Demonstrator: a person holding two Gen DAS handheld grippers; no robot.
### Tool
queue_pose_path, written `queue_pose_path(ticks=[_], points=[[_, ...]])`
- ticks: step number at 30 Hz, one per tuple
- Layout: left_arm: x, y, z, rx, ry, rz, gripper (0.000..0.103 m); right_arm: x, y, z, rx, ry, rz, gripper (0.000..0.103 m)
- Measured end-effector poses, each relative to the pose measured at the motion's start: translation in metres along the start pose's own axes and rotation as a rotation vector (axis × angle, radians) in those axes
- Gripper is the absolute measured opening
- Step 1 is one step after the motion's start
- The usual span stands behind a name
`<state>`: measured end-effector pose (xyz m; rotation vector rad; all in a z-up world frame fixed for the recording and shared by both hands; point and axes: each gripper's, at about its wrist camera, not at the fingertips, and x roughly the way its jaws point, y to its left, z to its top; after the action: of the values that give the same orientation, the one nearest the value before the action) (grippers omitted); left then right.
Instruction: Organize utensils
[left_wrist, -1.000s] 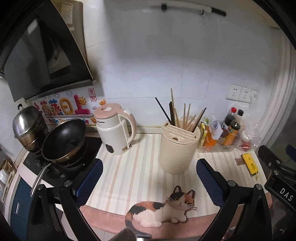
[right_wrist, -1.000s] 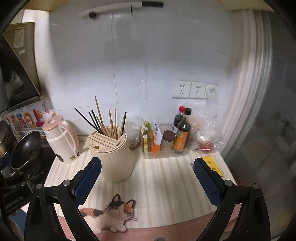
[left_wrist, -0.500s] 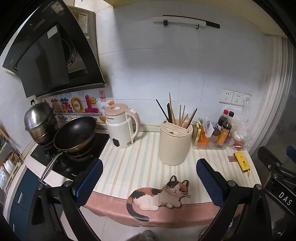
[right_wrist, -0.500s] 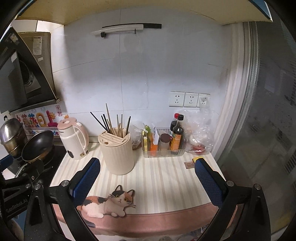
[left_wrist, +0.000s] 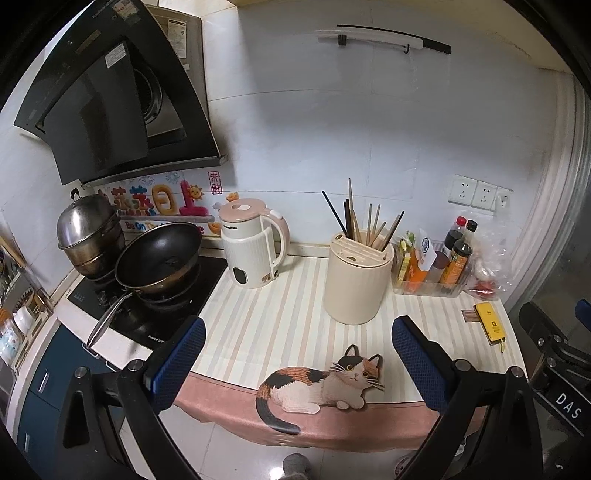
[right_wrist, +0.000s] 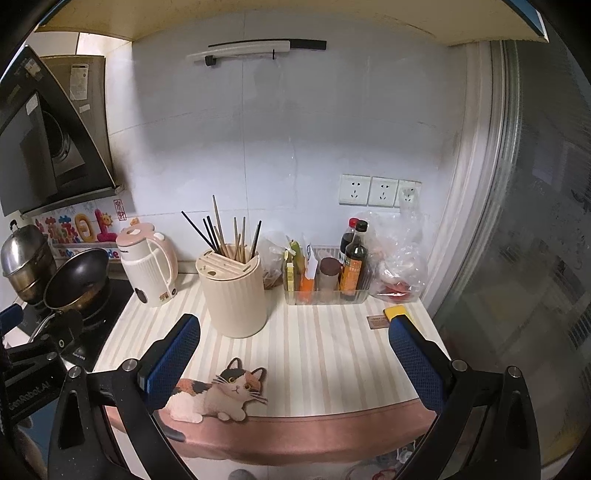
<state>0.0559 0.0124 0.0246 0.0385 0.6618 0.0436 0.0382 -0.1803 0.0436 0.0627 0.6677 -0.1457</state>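
A cream ribbed utensil holder (left_wrist: 357, 280) (right_wrist: 236, 291) stands on the striped counter mat, with several wooden and black chopsticks (left_wrist: 364, 225) (right_wrist: 229, 236) upright in it. My left gripper (left_wrist: 297, 363) is open and empty, held back from the counter's front edge, well short of the holder. My right gripper (right_wrist: 293, 360) is likewise open and empty, over the front edge, with the holder ahead and to the left. Each gripper shows at the edge of the other's view.
A pink-lidded kettle (left_wrist: 253, 243) stands left of the holder, a wok (left_wrist: 159, 254) and steel pot (left_wrist: 88, 232) on the stove beyond. A clear bin of bottles (right_wrist: 327, 273) and a plastic bag (right_wrist: 397, 258) sit at the right. A yellow object (left_wrist: 489, 326) lies near the right edge.
Both grippers have pulled back and away from the counter, so the holder and kettle look smaller and the mat's pink front edge shows. Both stay open.
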Motion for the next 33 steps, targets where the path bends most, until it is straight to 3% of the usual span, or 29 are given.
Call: queue_pose_path(ticks=[33], points=[[0.020,0.007,0.003,0.005,0.023,0.013,0.103,0.028,0.016,0.005,-0.024,0.046,0.018,0.103]])
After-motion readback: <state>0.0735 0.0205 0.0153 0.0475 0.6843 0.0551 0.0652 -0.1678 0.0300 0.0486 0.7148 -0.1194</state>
